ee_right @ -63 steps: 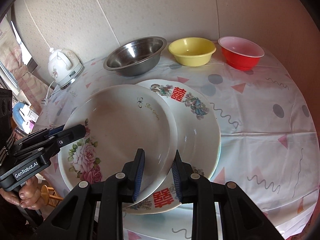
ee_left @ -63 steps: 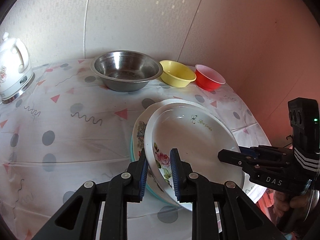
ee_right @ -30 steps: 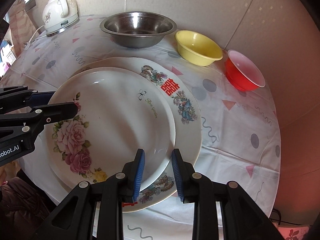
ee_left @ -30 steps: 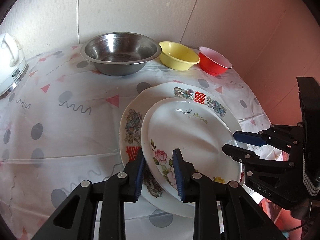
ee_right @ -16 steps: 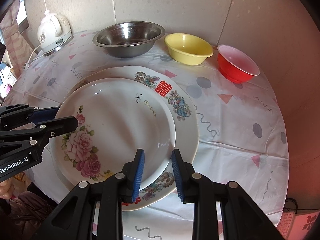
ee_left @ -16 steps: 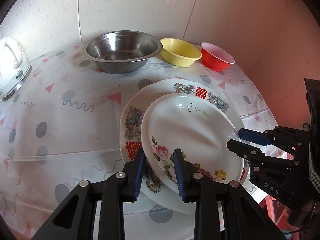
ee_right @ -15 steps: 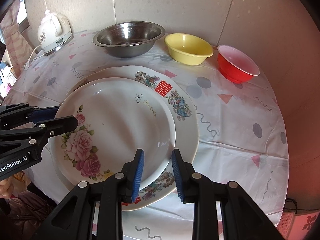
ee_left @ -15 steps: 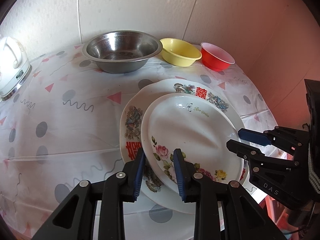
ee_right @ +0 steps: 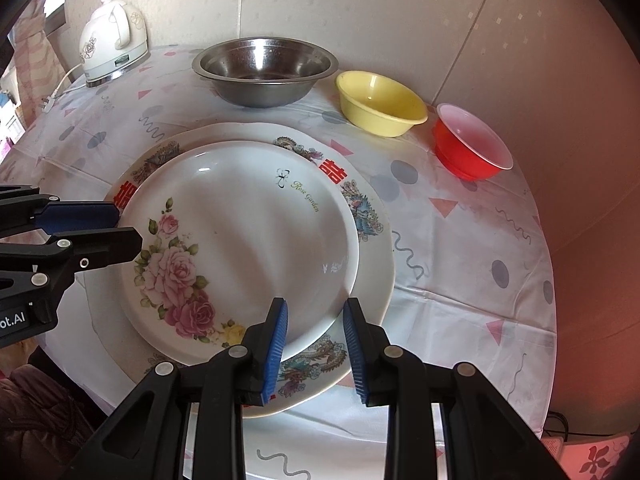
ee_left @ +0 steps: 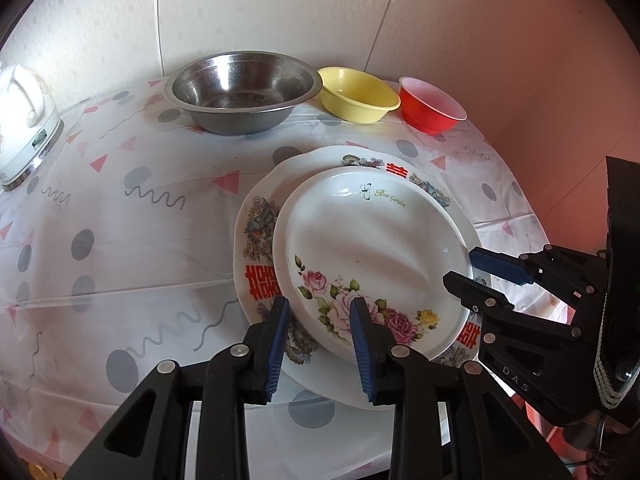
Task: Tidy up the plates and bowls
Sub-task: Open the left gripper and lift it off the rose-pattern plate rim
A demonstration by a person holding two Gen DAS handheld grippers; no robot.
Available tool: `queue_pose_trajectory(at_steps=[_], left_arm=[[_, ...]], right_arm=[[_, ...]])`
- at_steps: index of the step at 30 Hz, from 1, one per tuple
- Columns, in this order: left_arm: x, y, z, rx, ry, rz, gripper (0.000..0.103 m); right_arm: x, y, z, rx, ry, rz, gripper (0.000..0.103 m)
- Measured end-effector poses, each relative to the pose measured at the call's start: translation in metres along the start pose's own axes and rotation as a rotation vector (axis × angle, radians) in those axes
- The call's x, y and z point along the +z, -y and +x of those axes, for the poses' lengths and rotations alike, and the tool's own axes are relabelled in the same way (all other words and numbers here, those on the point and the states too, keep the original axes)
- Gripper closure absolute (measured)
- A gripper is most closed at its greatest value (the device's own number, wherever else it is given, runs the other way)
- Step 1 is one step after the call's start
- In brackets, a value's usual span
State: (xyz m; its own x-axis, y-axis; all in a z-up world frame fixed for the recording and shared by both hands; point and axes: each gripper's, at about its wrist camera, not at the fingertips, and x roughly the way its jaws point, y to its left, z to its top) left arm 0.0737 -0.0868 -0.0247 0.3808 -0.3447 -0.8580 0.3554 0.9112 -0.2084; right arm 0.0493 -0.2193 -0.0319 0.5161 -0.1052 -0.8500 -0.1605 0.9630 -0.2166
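The left gripper (ee_left: 318, 322) is straddling the near-left rim of the white rose-patterned plate (ee_left: 372, 248), and its jaws are opening, so the blue pads (ee_left: 276, 330) are standing off the china with the rim loosely between them. The right gripper (ee_right: 314, 328) is straddling the opposite rim of the same plate; its jaws are narrow but a gap shows on both sides of the edge, so it is not pinching either.

That rose plate is lying flat on the larger scalloped white plate with red characters and dragon motifs (ee_right: 368, 248), offset toward one side, so more of the big plate's border is showing on the far side. Both are sitting on the white tablecloth printed with grey dots and pink triangles (ee_left: 140, 208).

Judging by this, the step in hand is letting go of the stacked plate. To do it well, both pairs of jaws should be spreading fully clear before either hand is lifting, and the hands should be pulling straight back, since a dragged pad could slide the top plate further off centre.

Beyond, the steel bowl (ee_left: 242, 90), yellow plastic bowl (ee_left: 358, 94) and red plastic bowl (ee_left: 430, 106) are sitting in a row near the wall, not nested. A white electric kettle (ee_right: 112, 42) is standing at the table's far left.
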Motion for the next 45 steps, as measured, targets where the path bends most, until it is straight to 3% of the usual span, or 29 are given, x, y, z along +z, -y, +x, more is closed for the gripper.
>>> queue_pose_trajectory(at_steps=[9,22,31,45], left_arm=[[-0.003,-0.011,-0.011,0.004,0.061,-0.019,0.071],[-0.009,-0.028,-0.019,0.069,0.099,-0.067,0.071],[-0.010,-0.034,-0.022,0.084,0.099,-0.086,0.070],[-0.008,-0.039,-0.018,0.120,0.094,-0.106,0.069]], right_arm=[[-0.001,0.002,-0.001,0.024,-0.001,0.015,0.073],[-0.003,0.009,-0.007,0.063,0.019,0.100,0.073],[0.005,0.014,-0.016,0.136,0.081,0.185,0.073],[0.020,0.005,-0.010,0.254,0.097,0.244,0.072]])
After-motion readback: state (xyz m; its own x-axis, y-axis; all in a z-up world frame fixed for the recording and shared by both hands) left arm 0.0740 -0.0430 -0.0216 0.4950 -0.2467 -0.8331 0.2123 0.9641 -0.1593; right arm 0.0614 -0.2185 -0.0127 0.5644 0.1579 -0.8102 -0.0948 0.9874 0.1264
